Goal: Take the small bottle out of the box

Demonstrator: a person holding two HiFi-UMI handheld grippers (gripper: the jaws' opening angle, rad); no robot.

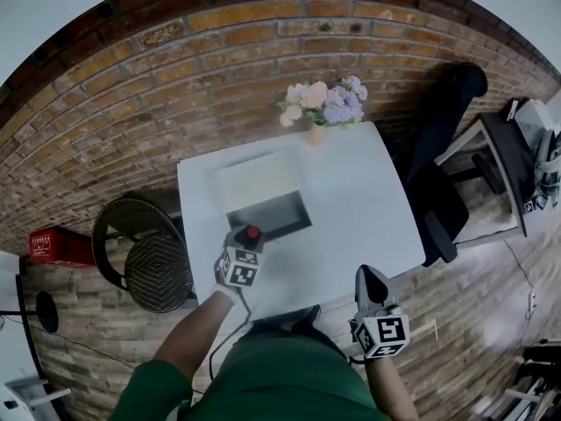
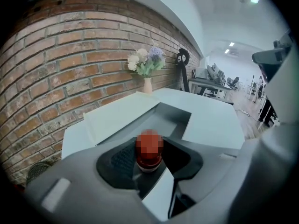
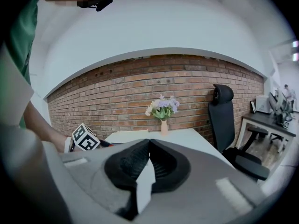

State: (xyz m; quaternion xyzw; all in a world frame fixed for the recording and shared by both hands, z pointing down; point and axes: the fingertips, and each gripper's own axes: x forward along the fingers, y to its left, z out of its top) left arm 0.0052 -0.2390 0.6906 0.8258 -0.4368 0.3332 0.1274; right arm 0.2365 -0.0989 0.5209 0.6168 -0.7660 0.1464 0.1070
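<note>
A small bottle with a red cap (image 1: 253, 233) stands between the jaws of my left gripper (image 1: 250, 235), at the near edge of the open box (image 1: 294, 202) on the white table (image 1: 359, 209). The box has a dark inside, and its white lid (image 1: 254, 181) is folded back on the far side. In the left gripper view the bottle (image 2: 149, 148) sits upright with both pads of the left gripper (image 2: 149, 155) against its cap, the box (image 2: 180, 120) just beyond. My right gripper (image 1: 372, 281) hangs shut and empty off the table's front right; in its own view the right gripper (image 3: 149, 143) has its tips meeting.
A vase of flowers (image 1: 323, 108) stands at the table's far edge against the brick wall. A black office chair (image 1: 443, 147) and a desk (image 1: 513, 147) are to the right. A round wire stool (image 1: 145, 253) and a red crate (image 1: 60, 246) are to the left.
</note>
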